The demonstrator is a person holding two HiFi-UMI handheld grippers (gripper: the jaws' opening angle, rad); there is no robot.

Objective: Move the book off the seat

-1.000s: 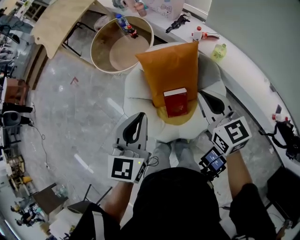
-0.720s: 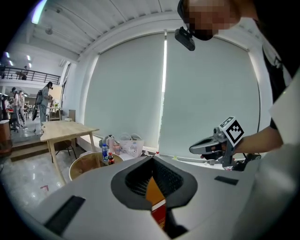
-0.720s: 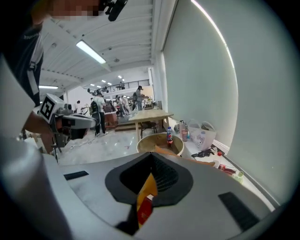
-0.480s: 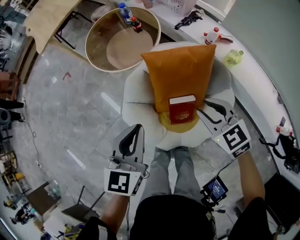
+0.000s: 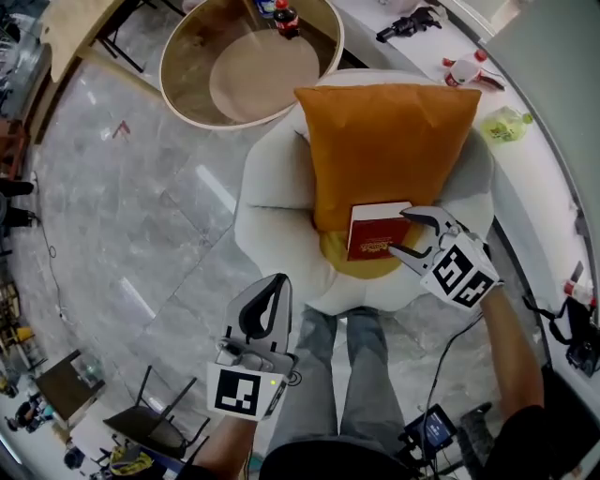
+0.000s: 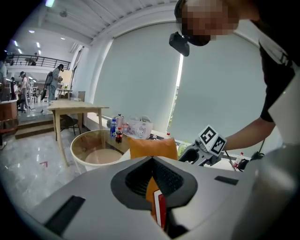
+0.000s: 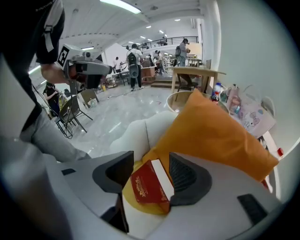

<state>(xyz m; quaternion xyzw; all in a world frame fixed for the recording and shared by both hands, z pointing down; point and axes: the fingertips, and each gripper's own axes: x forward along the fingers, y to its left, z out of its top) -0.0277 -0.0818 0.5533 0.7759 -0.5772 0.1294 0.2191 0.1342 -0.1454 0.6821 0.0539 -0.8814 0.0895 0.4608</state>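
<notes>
A red book [image 5: 375,232] stands tilted against the foot of an orange cushion [image 5: 384,141], on the yellow seat pad [image 5: 361,269] of a white armchair [image 5: 272,197]. My right gripper [image 5: 398,232] reaches in from the right and its jaws are opening. In the right gripper view the book [image 7: 150,187] lies between them, and the pads do not press on it. My left gripper [image 5: 275,281] hangs shut and empty in front of the chair, over the person's knees. Through its narrow slit I see a strip of the book [image 6: 160,208].
A round glass-topped table [image 5: 197,89] with a cola bottle [image 5: 286,17] stands behind the chair at the left. A white counter [image 5: 539,178] curves along the right with a green bottle [image 5: 506,122] and a black tool [image 5: 412,19]. The person's legs [image 5: 347,375] stand before the seat.
My right gripper has moved forward from beside the chair to the book, and its jaws have gone from shut to apart. The left gripper has stayed low and shut.
</notes>
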